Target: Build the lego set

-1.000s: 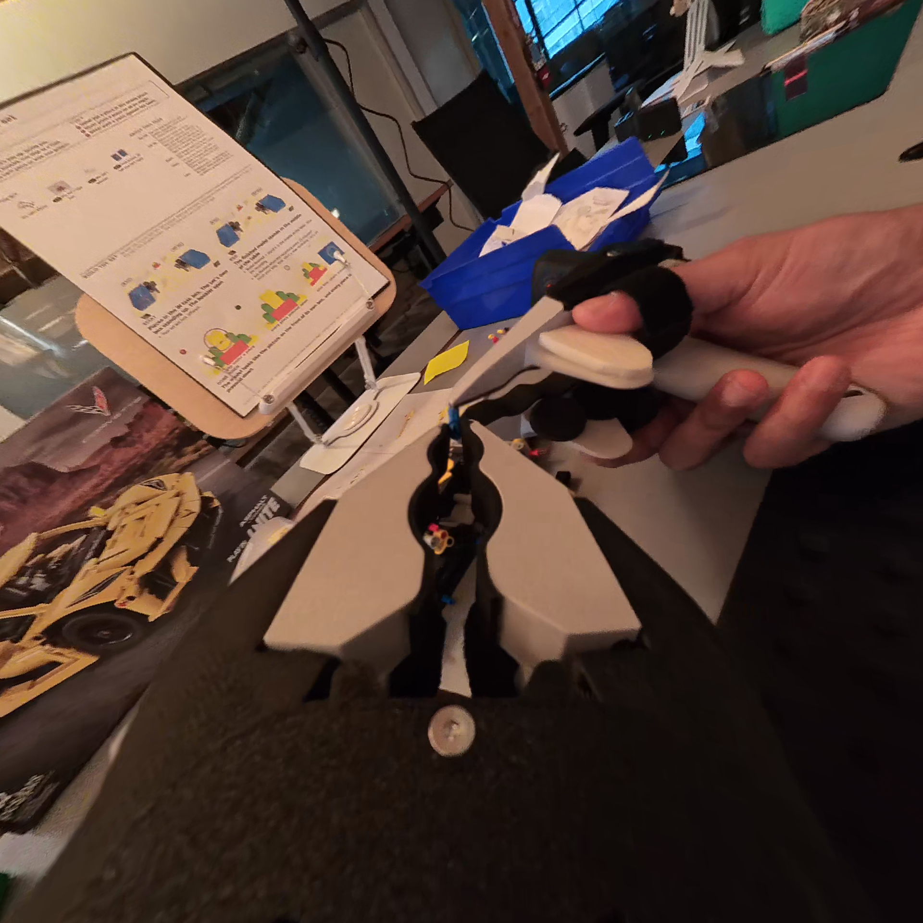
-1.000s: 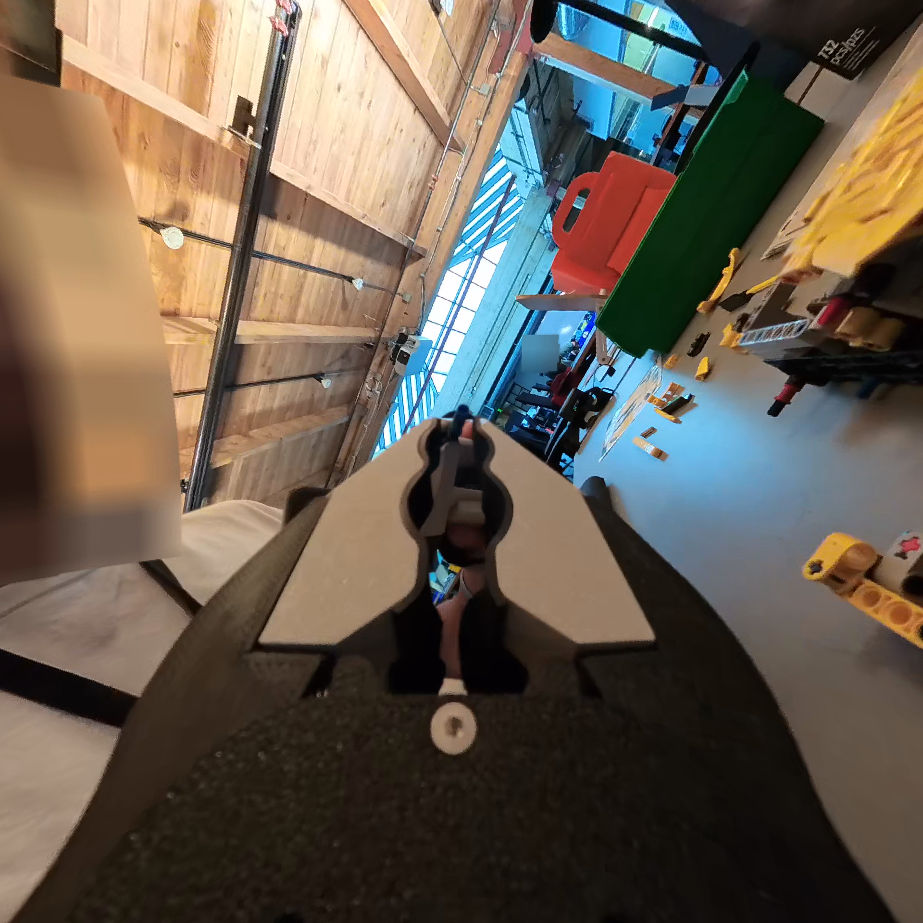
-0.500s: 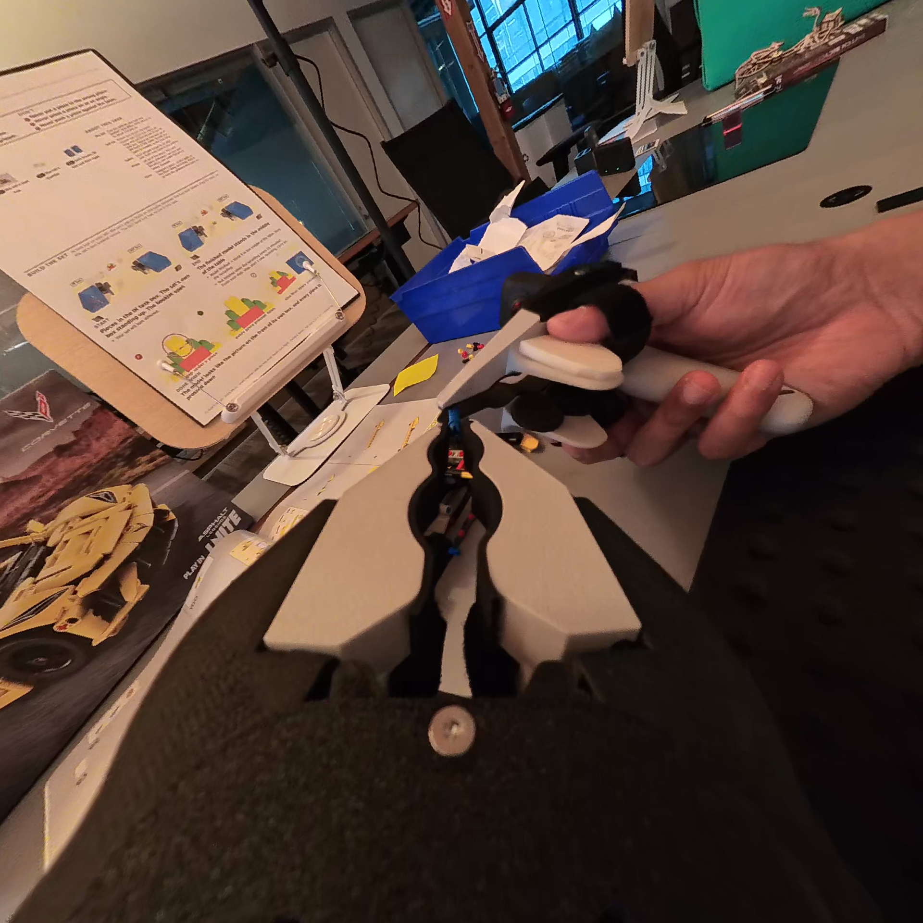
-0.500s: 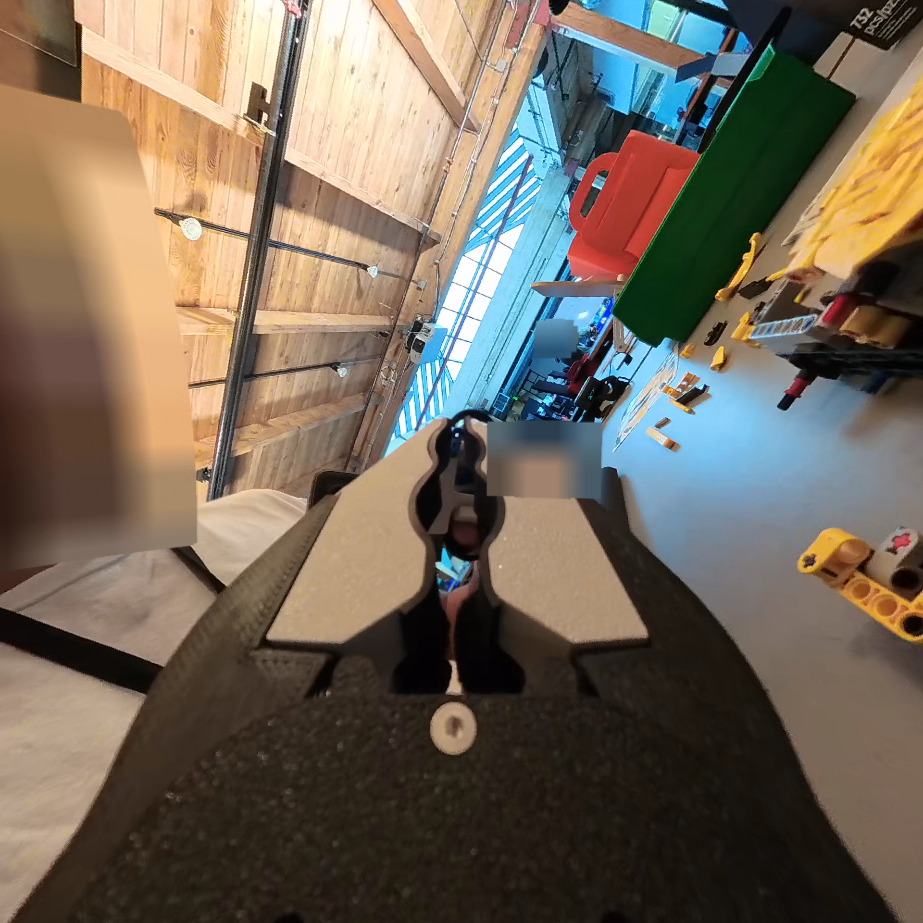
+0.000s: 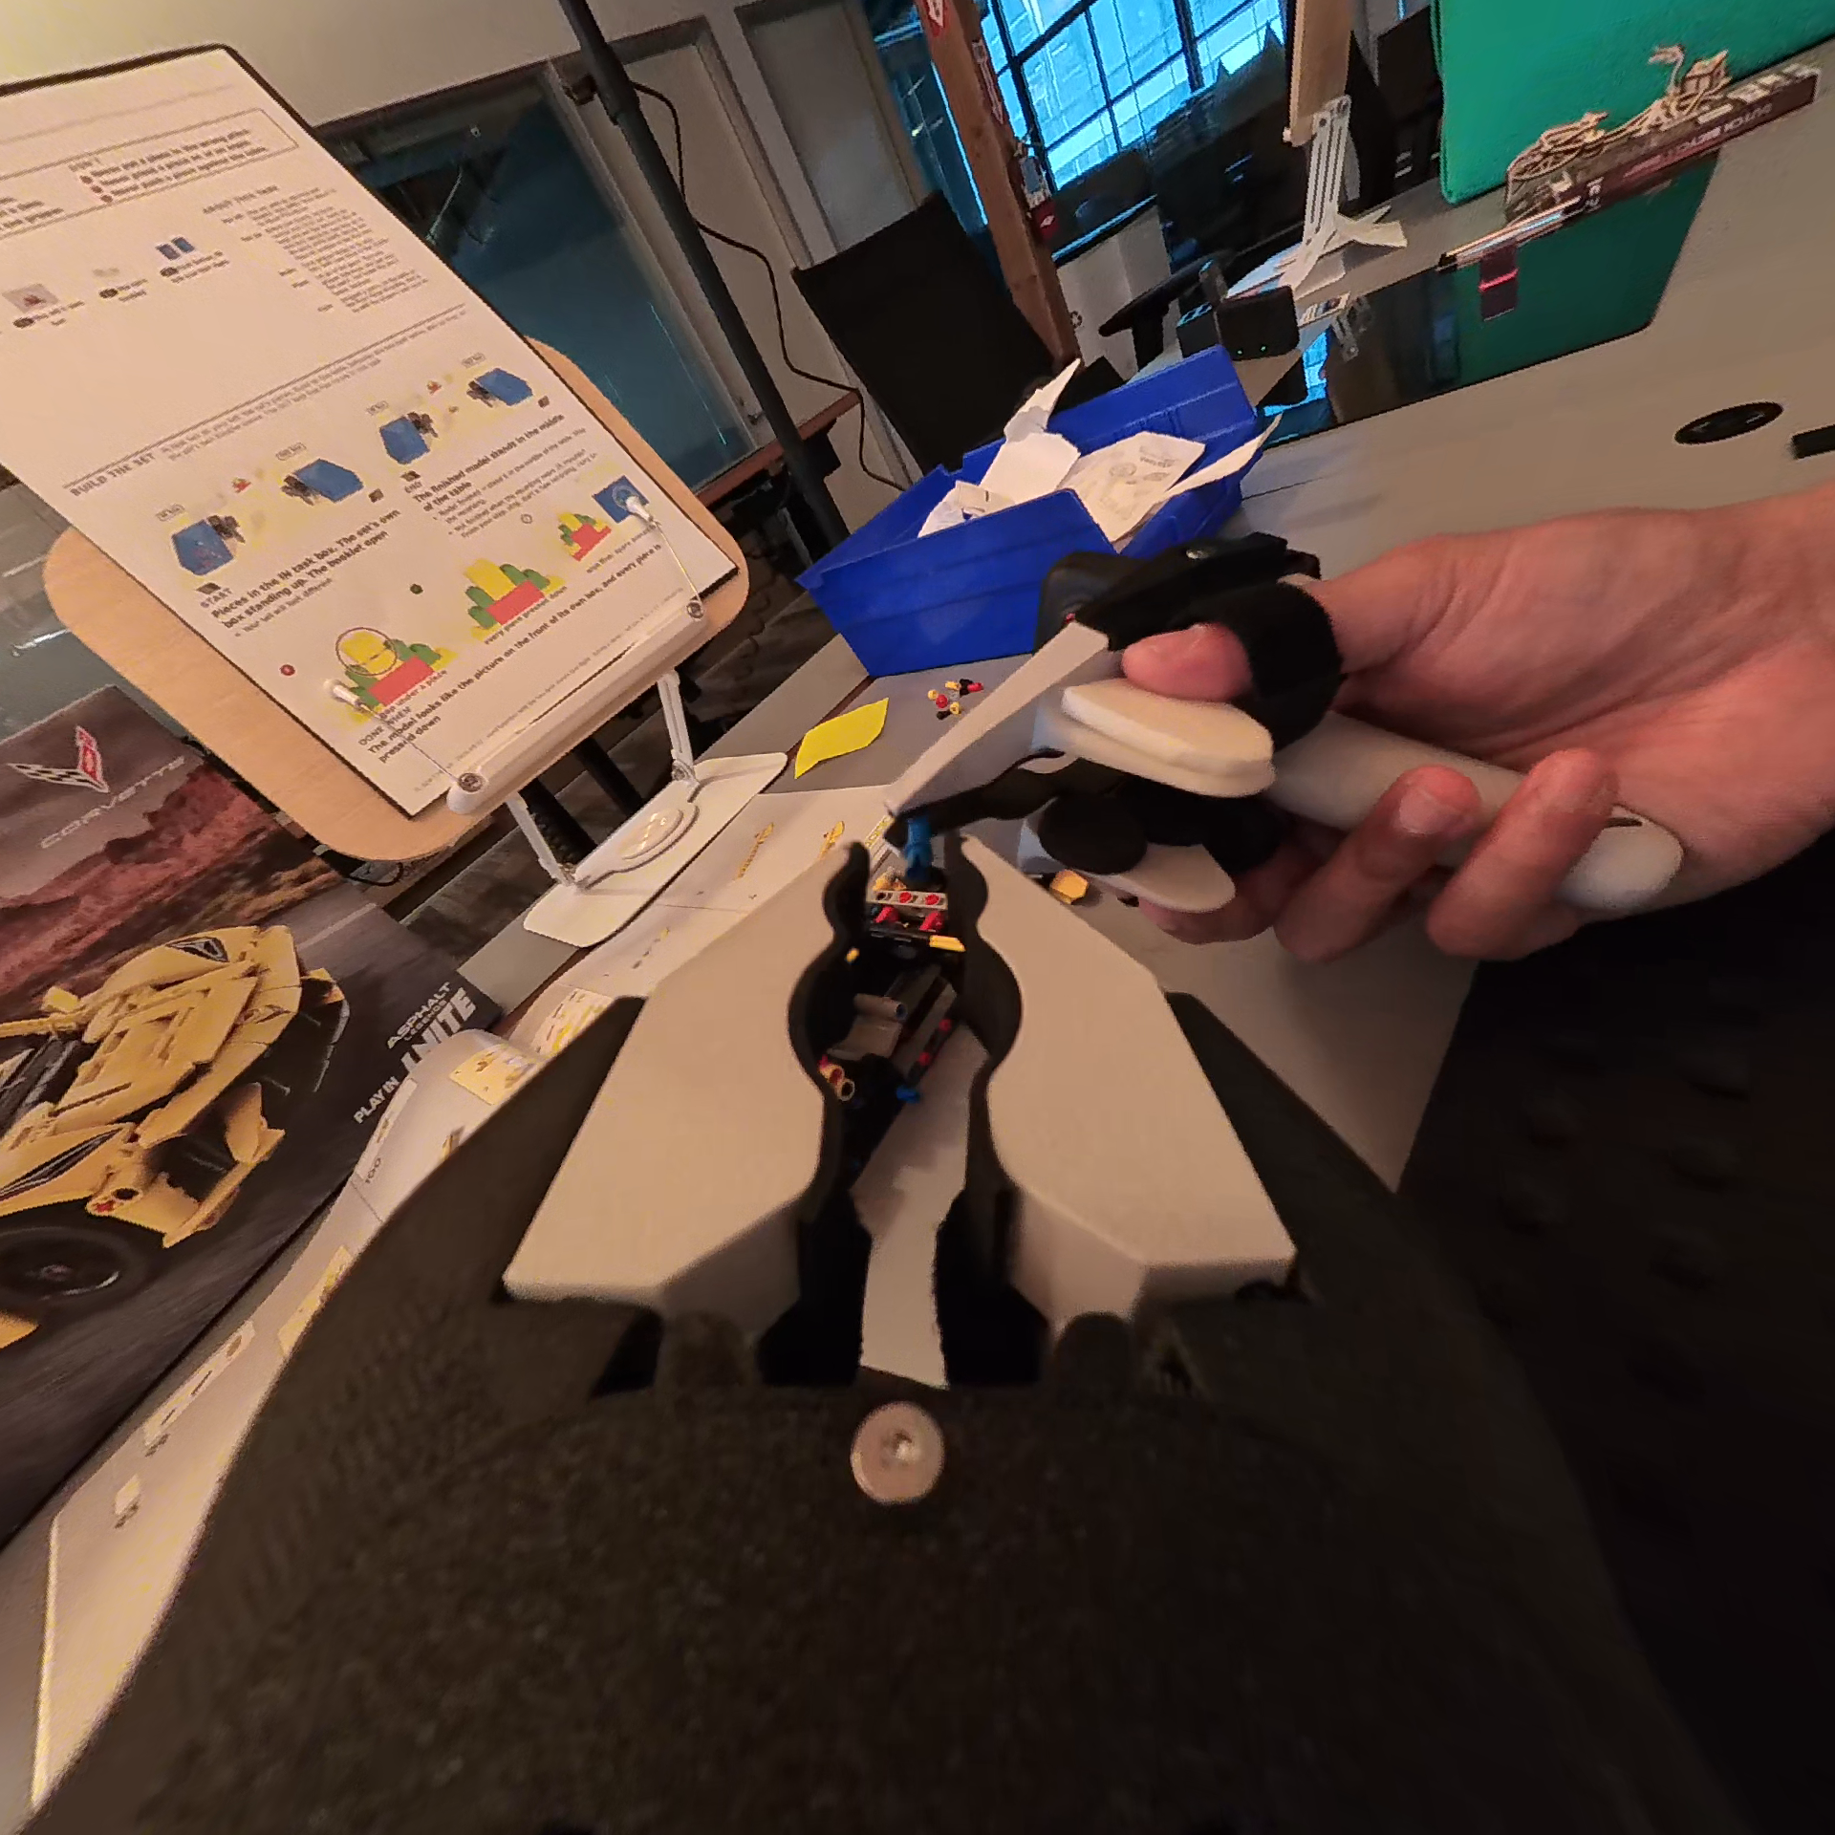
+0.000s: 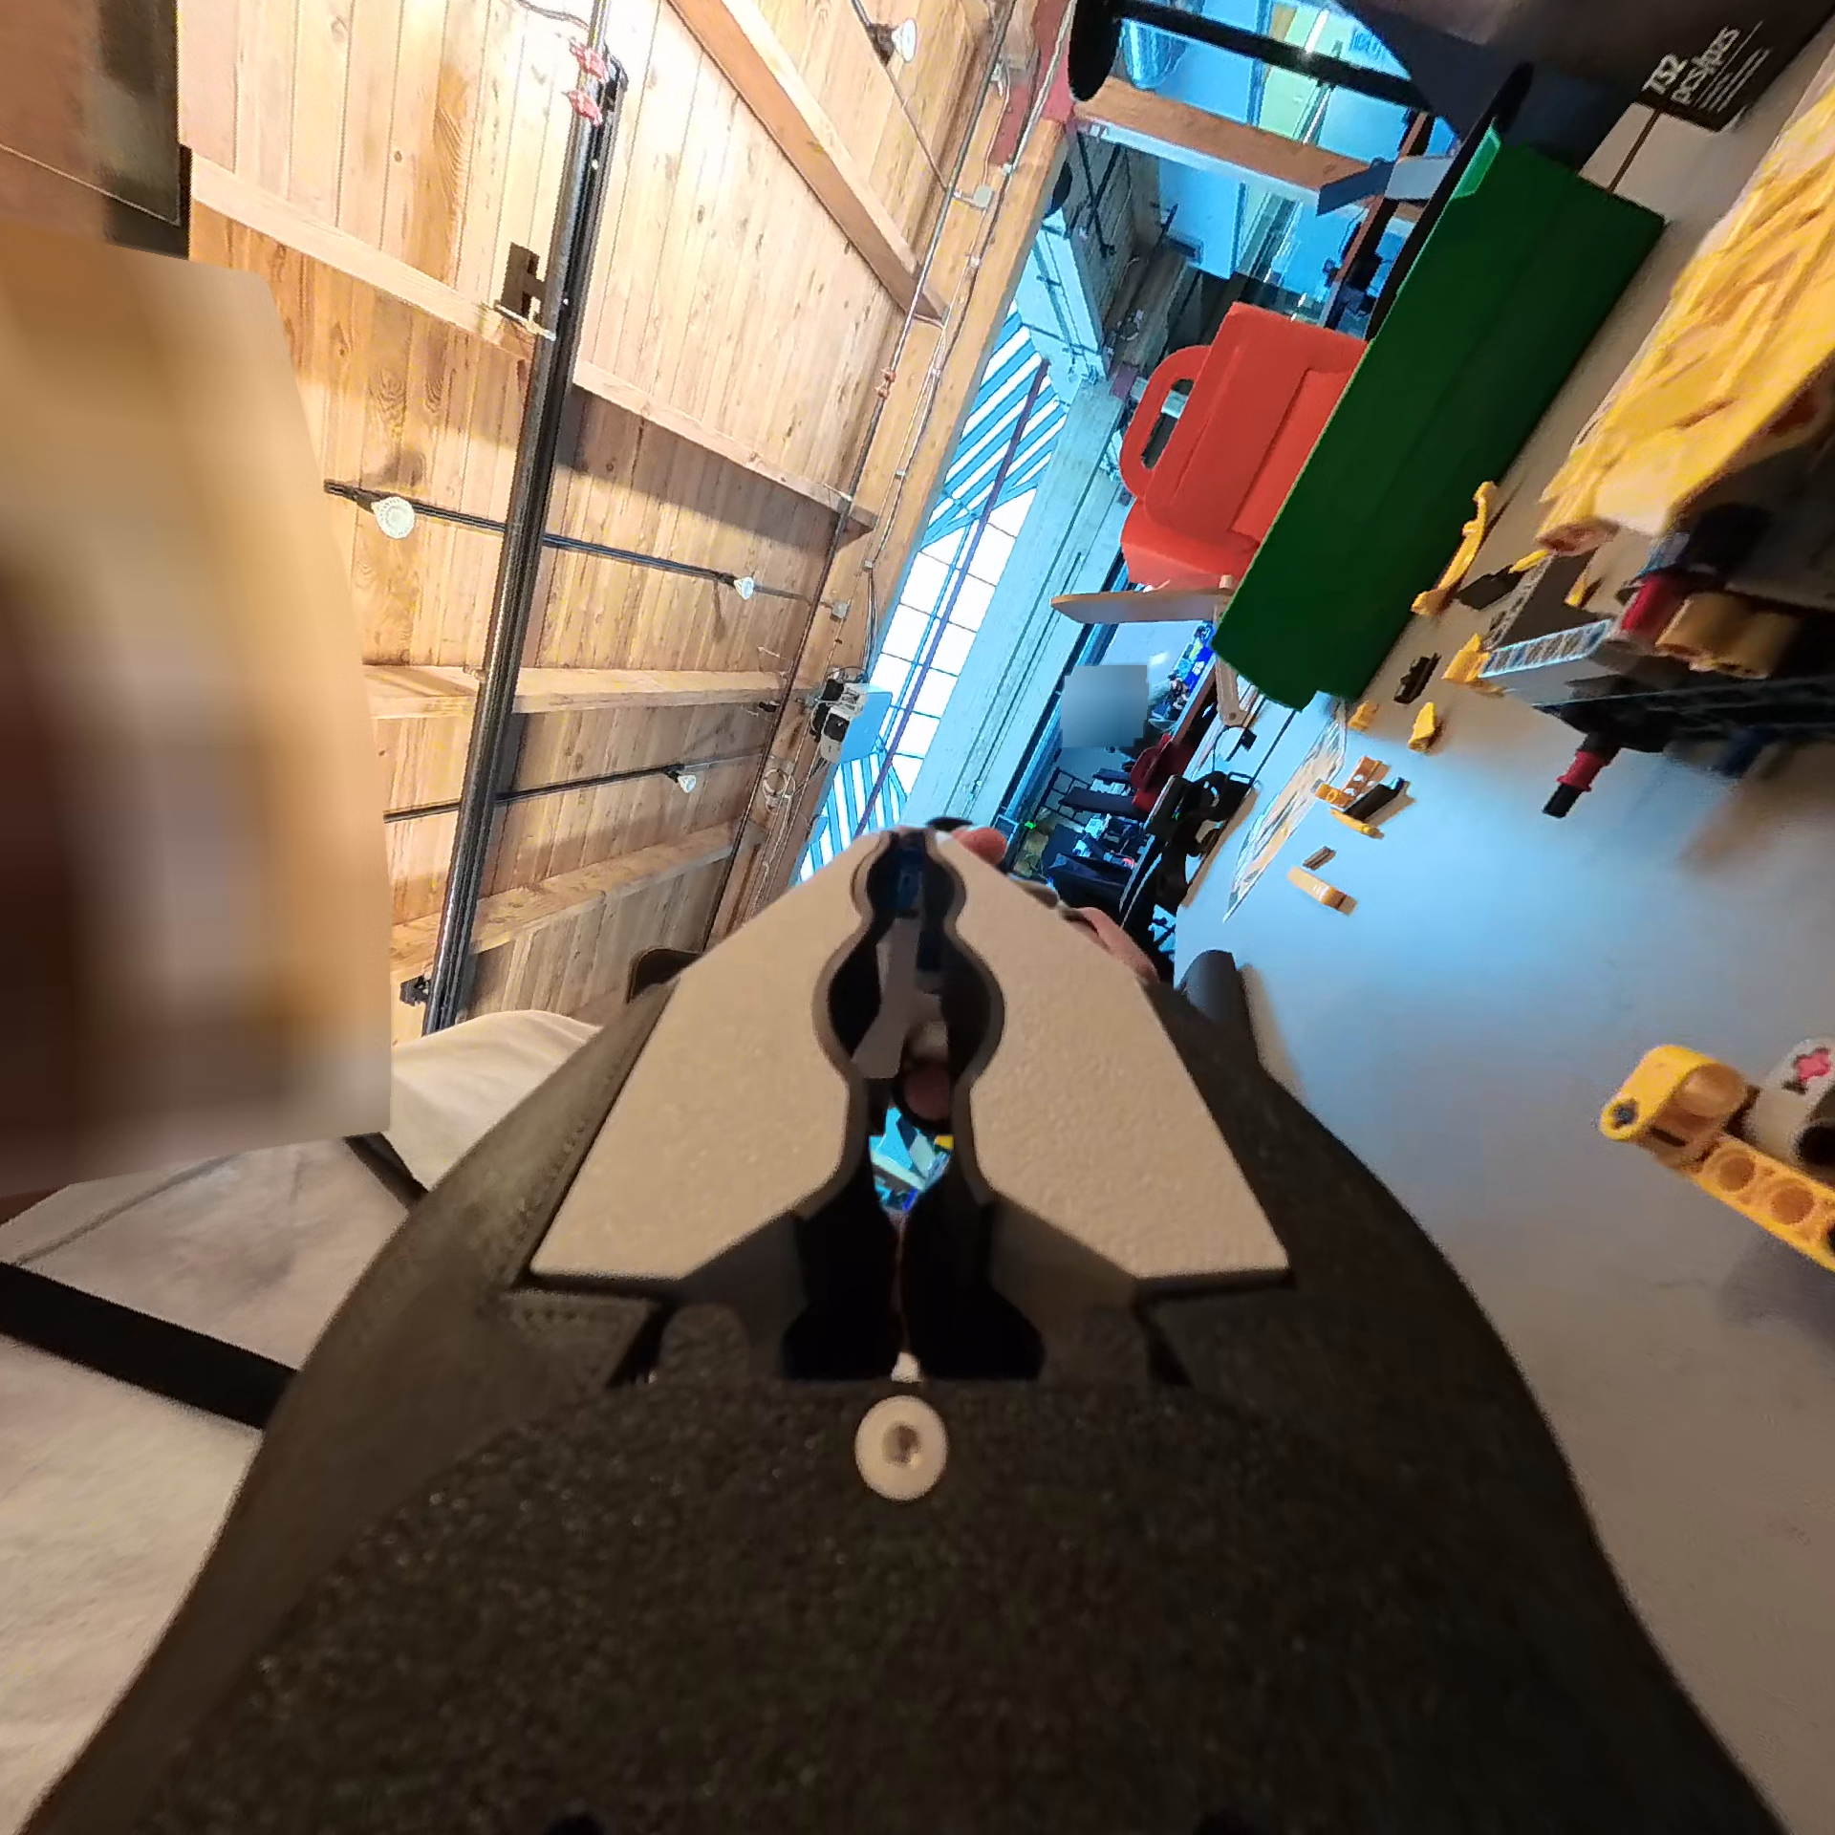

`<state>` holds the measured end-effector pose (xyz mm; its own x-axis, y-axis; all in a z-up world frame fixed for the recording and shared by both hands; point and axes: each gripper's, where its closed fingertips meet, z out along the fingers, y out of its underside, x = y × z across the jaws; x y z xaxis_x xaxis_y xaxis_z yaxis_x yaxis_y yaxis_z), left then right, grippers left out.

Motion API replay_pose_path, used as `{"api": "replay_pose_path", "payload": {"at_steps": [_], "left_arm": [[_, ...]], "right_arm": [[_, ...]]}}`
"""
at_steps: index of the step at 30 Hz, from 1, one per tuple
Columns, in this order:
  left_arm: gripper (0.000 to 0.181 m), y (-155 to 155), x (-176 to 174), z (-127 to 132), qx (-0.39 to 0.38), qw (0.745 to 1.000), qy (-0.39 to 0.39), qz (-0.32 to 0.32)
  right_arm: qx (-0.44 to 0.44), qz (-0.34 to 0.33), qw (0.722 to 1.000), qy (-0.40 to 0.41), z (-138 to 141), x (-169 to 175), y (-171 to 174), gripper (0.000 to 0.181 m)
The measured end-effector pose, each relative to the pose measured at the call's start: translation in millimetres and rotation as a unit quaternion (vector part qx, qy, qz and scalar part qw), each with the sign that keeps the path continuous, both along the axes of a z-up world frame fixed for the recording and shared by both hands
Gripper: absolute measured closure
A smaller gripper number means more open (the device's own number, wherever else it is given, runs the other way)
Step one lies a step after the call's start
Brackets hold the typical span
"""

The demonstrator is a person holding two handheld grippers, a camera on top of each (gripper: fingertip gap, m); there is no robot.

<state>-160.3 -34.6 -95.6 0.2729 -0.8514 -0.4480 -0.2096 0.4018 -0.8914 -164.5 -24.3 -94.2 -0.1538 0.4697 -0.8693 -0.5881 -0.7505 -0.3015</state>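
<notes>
Swinging lower now, my left gripper (image 5: pixel 909 864) meets my right gripper (image 5: pixel 899 809), both pinched on the small blue pin (image 5: pixel 918 844) above the counter's (image 5: pixel 1489 447) near edge; handover looks imminent, with the dark lego chassis (image 5: pixel 894 993) waiting below.

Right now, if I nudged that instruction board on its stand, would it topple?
Probably: the instruction board is wide and leans on thin white struts, so it looks top-heavy. Its flat white base seems small beside it; a high push would likely tip it, a low one slide it.
</notes>
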Motion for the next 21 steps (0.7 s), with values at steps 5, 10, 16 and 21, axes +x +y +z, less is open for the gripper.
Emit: {"api": "replay_pose_path", "payload": {"at_steps": [5,10,16,21], "left_arm": [[0.176,-1.9,1.4,1.3,0.005,1.0,0.001,-0.005],[0.177,-2.4,0.8,5.0,0.018,1.0,-0.001,-0.002],[0.177,-8.7,2.0,5.3,0.034,0.999,0.008,-0.019],[0.172,-8.2,3.2,4.1,0.018,1.0,-0.003,-0.02]], "right_arm": [[0.002,0.004,1.0,-0.001,0.5,-3.6,-1.2,0.179],[0.013,0.024,1.0,-0.012,2.4,-1.5,-4.9,0.173],[0.024,0.038,0.999,-0.024,4.9,-2.5,-9.9,0.179],[0.018,0.052,0.998,-0.021,3.2,-6.8,-12.9,0.178]]}}
